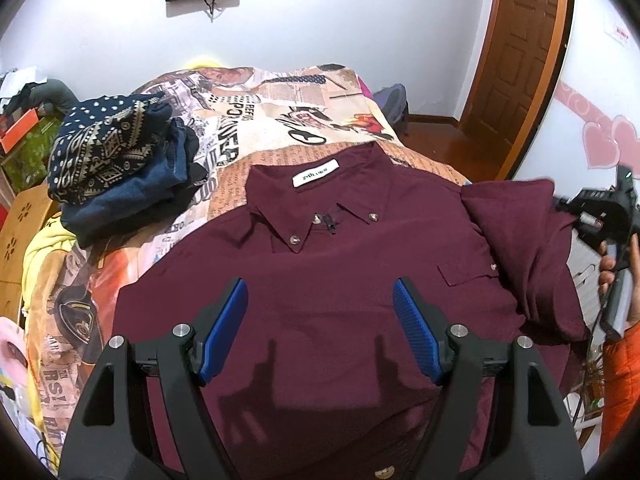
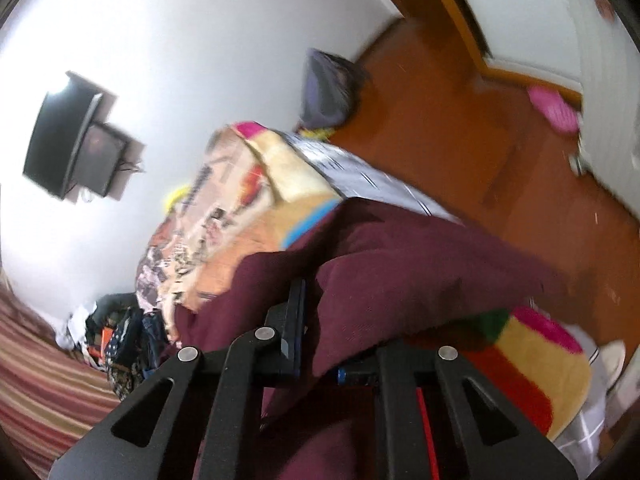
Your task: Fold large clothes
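A maroon button-down shirt [image 1: 320, 264] lies face up on the bed, its collar and white label pointing away from me. My left gripper [image 1: 320, 286] hovers open over the shirt's chest, with nothing between its blue pads [image 1: 228, 328]. The shirt's right sleeve [image 1: 520, 232] is lifted and folded in over the body. At the right edge, a hand holds my right gripper [image 1: 576, 208] at that sleeve. In the blurred right wrist view, the right gripper [image 2: 320, 308] is shut on a fold of the maroon sleeve [image 2: 400, 280], which drapes over and hides one finger.
A pile of dark blue patterned clothes [image 1: 112, 160] sits on the printed bedspread [image 1: 280, 120] at the left. A wooden door [image 1: 516, 60] and orange-brown floor [image 2: 440, 120] lie beyond the bed's right side, with a purple bag [image 2: 328, 88] by the wall.
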A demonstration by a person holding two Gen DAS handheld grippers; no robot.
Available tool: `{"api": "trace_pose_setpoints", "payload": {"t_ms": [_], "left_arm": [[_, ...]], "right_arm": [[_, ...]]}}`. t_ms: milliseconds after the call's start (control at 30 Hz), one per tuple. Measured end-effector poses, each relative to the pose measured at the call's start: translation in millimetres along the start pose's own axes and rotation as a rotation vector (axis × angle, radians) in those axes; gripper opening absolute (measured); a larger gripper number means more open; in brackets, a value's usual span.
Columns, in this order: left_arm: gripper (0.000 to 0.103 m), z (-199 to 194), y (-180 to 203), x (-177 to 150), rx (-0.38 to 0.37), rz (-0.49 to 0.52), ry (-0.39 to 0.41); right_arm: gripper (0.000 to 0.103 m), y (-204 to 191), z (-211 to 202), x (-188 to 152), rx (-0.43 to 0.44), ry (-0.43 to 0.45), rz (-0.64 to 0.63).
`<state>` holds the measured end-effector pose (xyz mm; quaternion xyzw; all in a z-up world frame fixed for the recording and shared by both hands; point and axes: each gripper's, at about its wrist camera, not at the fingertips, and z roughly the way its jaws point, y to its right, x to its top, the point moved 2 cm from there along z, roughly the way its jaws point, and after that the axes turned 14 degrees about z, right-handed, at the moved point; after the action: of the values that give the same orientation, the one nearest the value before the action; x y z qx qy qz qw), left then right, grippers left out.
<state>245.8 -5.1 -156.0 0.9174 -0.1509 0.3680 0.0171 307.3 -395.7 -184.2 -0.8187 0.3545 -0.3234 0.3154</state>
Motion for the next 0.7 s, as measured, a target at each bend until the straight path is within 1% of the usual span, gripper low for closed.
{"api": "trace_pose_setpoints", "payload": {"t_ms": [33, 100, 233, 300, 367, 400, 433, 533, 567, 600, 700], "left_arm": [[0.074, -2, -2, 0, 0.001, -0.003, 0.005], [0.074, -7, -7, -2, 0.006, -0.009, 0.018], [0.074, -18, -18, -7, 0.008, -0.025, 0.043], [0.074, -23, -23, -10, 0.011, -0.034, 0.054], [0.074, -28, -29, -13, 0.014, -0.044, 0.066], [0.074, -31, -32, -15, 0.016, -0.048, 0.071], [0.074, -34, -35, -16, 0.02, -0.053, 0.076], [0.074, -46, -46, -22, 0.044, -0.059, 0.091], [0.074, -49, -50, -24, 0.052, -0.063, 0.095], [0.074, -53, -55, -27, 0.058, -0.07, 0.098], [0.074, -62, -68, -36, 0.078, -0.093, 0.1]], "right_arm": [[0.01, -13, -6, -2, 0.008, 0.015, -0.038], [0.01, -44, -22, -10, 0.055, 0.036, -0.126], [0.01, -104, -45, -34, 0.165, 0.033, -0.27], [0.01, -135, -53, -53, 0.227, 0.009, -0.351], [0.01, -159, -51, -74, 0.271, -0.032, -0.416], [0.01, -173, -49, -90, 0.296, -0.062, -0.464], [0.01, -179, -46, -99, 0.302, -0.076, -0.489], [0.01, -198, -27, -140, 0.307, -0.156, -0.581], [0.01, -202, -14, -159, 0.299, -0.206, -0.608], [0.01, -201, -4, -170, 0.287, -0.241, -0.625], [0.01, -190, 32, -207, 0.226, -0.369, -0.673]]}}
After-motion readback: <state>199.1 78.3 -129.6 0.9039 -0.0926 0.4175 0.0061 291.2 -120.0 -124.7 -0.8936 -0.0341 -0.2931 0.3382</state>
